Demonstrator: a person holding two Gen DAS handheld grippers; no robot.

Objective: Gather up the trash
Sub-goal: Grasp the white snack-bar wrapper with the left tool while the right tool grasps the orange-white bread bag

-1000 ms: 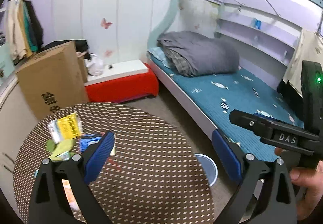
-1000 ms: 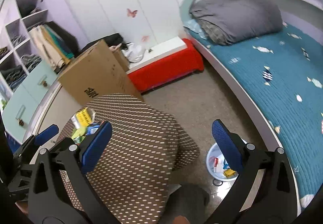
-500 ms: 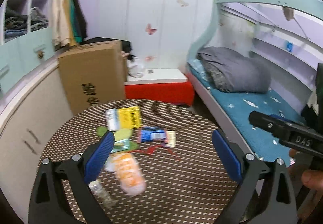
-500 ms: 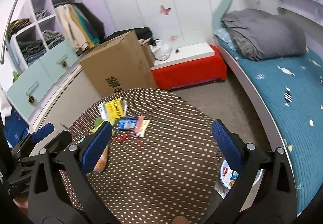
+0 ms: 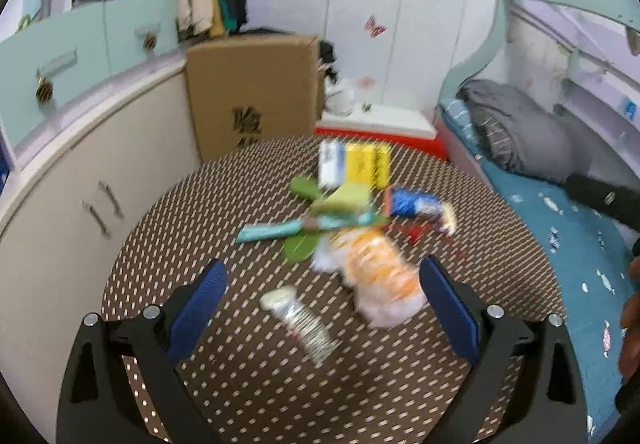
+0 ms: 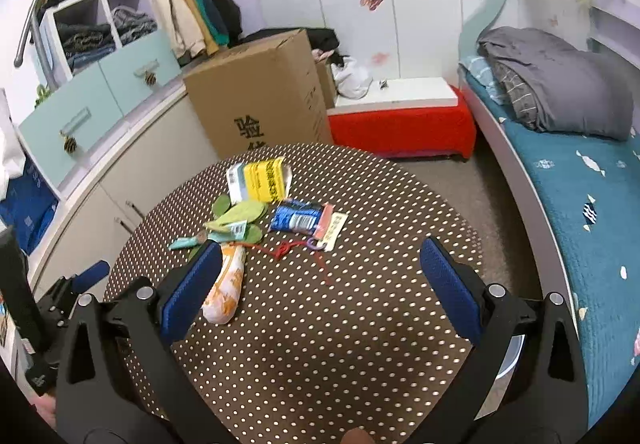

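Trash lies in a cluster on a round brown dotted table (image 5: 248, 384) (image 6: 320, 344): an orange-and-white snack bag (image 5: 376, 272) (image 6: 226, 292), a crushed clear bottle (image 5: 300, 318), a yellow-and-white packet (image 5: 356, 164) (image 6: 260, 180), a blue wrapper (image 5: 412, 202) (image 6: 298, 220), green wrappers (image 5: 336, 200) (image 6: 240, 214), a teal stick pack (image 5: 272, 232) and red string (image 6: 286, 249). My left gripper (image 5: 322, 308) is open and empty, just in front of the bottle and orange bag. My right gripper (image 6: 320, 292) is open and empty above the table, nearer than the trash.
A cardboard box (image 6: 260, 92) and a red-and-white bench (image 6: 400, 116) stand behind the table. A curved cabinet (image 5: 80, 172) is at the left, a bed with a teal cover (image 6: 592, 204) at the right. A white bin rim (image 6: 512, 356) shows behind my right finger.
Both cameras have swung left and toward the table. The trash cluster now sits central in both views. The bin with trash has slipped almost out of the right view.
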